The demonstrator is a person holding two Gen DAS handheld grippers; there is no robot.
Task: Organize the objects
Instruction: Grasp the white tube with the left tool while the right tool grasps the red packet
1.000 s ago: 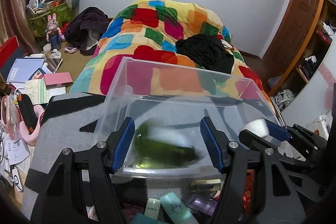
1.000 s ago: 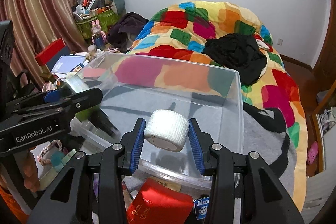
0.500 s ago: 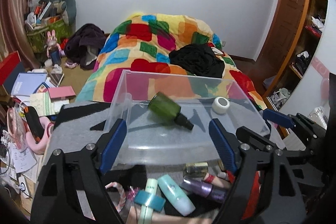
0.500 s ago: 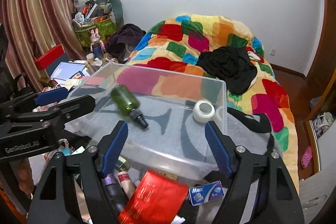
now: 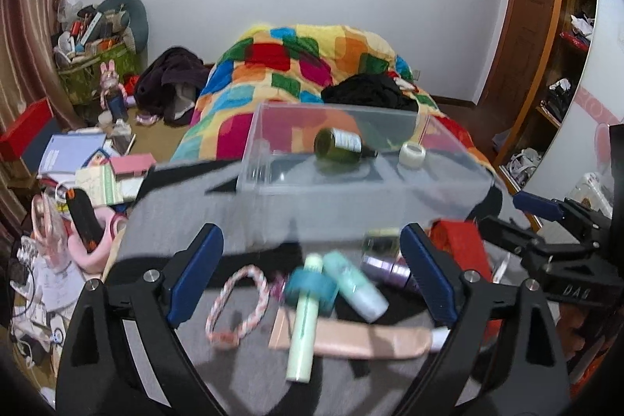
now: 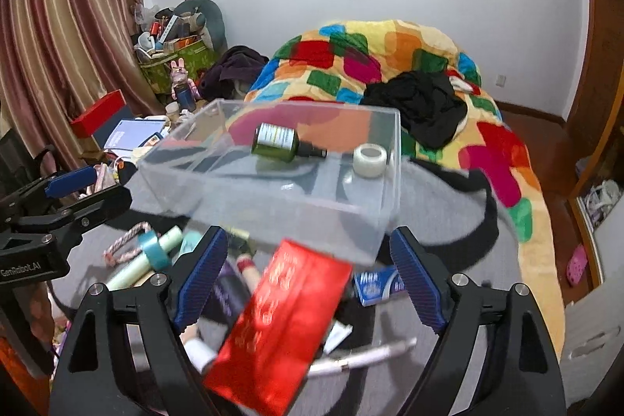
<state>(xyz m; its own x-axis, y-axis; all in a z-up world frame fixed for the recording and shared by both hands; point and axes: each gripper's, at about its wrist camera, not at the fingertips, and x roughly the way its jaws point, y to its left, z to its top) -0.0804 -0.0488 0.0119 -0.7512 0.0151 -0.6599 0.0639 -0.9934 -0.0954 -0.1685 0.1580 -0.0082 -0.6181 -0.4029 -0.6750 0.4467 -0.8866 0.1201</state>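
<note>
Green bottle [image 6: 277, 142], red, perhaps patterned, packet [image 6: 280, 326]

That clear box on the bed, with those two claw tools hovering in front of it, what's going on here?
A person is sorting clutter into the clear box using two handheld grippers. A green bottle and a white tape roll already lie inside. The left gripper and right gripper are both open and empty, above a pile still outside: tubes, a braided cord and a red packet.

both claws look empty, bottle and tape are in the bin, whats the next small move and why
Probably lower the right claw onto the red packet lying directly beneath its open jaws. The green bottle and tape roll already lie in the clear bin, and the packet is the nearest loose item.
</note>
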